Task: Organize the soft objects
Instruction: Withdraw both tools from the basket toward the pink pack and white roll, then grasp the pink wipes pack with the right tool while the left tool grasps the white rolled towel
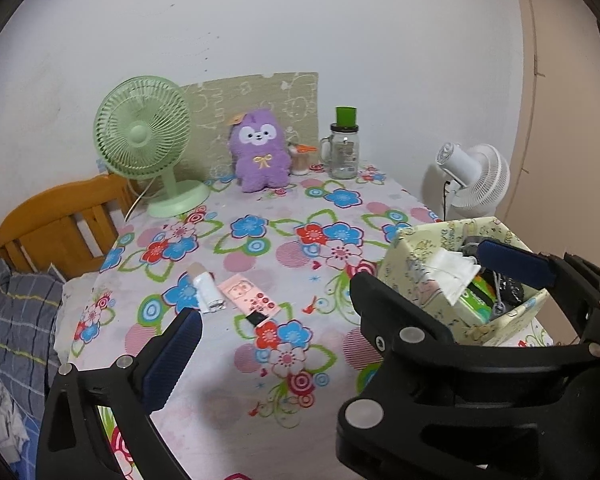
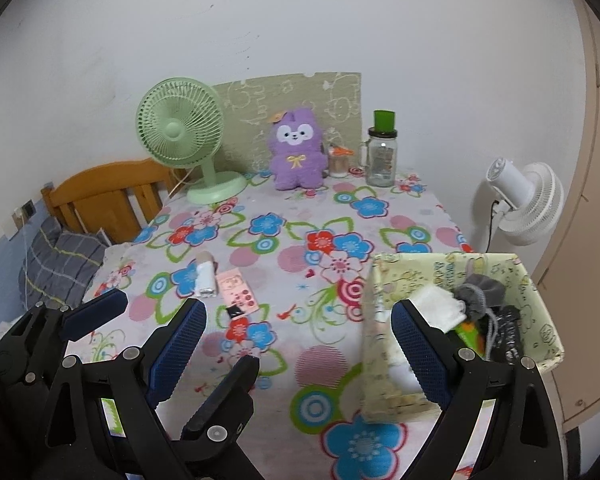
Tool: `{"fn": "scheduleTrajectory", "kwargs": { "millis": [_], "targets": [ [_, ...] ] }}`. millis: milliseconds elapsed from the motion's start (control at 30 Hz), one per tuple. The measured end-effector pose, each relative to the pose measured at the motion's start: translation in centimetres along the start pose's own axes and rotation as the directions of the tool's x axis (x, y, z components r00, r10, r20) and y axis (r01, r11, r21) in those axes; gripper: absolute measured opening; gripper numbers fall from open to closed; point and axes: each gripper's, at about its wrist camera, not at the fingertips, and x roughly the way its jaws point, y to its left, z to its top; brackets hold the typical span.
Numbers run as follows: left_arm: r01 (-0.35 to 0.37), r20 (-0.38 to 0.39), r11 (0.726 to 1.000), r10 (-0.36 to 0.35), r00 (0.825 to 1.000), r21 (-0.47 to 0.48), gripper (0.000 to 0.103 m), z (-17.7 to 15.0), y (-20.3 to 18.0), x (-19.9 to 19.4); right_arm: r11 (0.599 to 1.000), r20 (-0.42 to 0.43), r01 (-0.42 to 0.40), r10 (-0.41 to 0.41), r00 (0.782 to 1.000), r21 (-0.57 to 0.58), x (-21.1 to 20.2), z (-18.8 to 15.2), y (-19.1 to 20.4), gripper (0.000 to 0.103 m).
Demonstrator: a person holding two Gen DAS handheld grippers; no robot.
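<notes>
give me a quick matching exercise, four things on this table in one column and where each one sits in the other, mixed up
Things:
1. green fan
2. purple plush toy
3. glass jar with green lid
4. patterned fabric box

Places:
A. near right side of the table, holding small items
B. far left corner of the table
C. far right, beside the small cup
D. back middle, against the beige patterned board

Pairs: 1-B, 2-D, 3-C, 4-A
</notes>
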Motion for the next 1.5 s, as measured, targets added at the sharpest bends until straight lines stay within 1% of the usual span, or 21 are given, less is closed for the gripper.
{"fn": "scheduleTrajectory", "kwargs": {
  "millis": [100,133,200,367,467,933,1167,1333,1500],
  "targets": [
    [0.015,0.016,1.000,-0.015,1.000,-0.017,0.101,-0.2,1.2,0.0,1.000,0.009,-0.010,0.010,1.000,-0.006,0.4,0.0,1.1,0.096],
    [0.036,0.009,0.999,-0.036,0.999,-0.030,0.099,-0.3,1.8,0.2,1.000,0.012,-0.013,0.013,1.000,-0.008,0.6,0.0,1.5,0.096],
    [0.054,-0.002,0.998,-0.054,0.999,-0.039,0.097,-0.4,2.4,0.5,1.000,0.006,-0.024,0.024,1.000,-0.012,1.0,0.1,2.1,0.096],
    [0.032,-0.021,0.998,-0.034,0.999,-0.058,0.097,-1.0,3.6,1.6,0.999,-0.025,-0.051,0.050,0.998,-0.017,2.8,0.0,3.2,0.096],
    [0.022,-0.020,0.998,-0.024,1.000,-0.062,0.097,-1.2,4.3,2.2,0.998,-0.031,-0.059,0.058,0.998,-0.014,3.6,-0.2,3.7,0.096],
    [0.002,-0.028,0.995,-0.005,1.000,-0.098,0.097,-1.2,6.9,6.0,0.998,-0.053,-0.055,0.053,0.997,-0.033,8.2,0.3,4.9,0.096],
    [0.020,-0.079,0.995,-0.028,0.996,-0.098,0.097,-1.1,7.8,8.7,0.997,-0.084,-0.058,0.054,0.995,-0.047,11.2,0.6,5.2,0.096],
    [0.016,-0.110,0.994,-0.027,0.994,-0.104,0.097,-1.0,8.4,10.4,0.996,-0.103,-0.064,0.057,0.993,-0.065,13.2,0.9,5.4,0.096],
    [-0.027,-0.175,0.994,0.009,0.985,-0.103,0.097,-0.9,9.1,12.5,0.995,-0.121,-0.057,0.048,0.992,-0.078,15.2,1.1,5.3,0.096]
  ]
}}
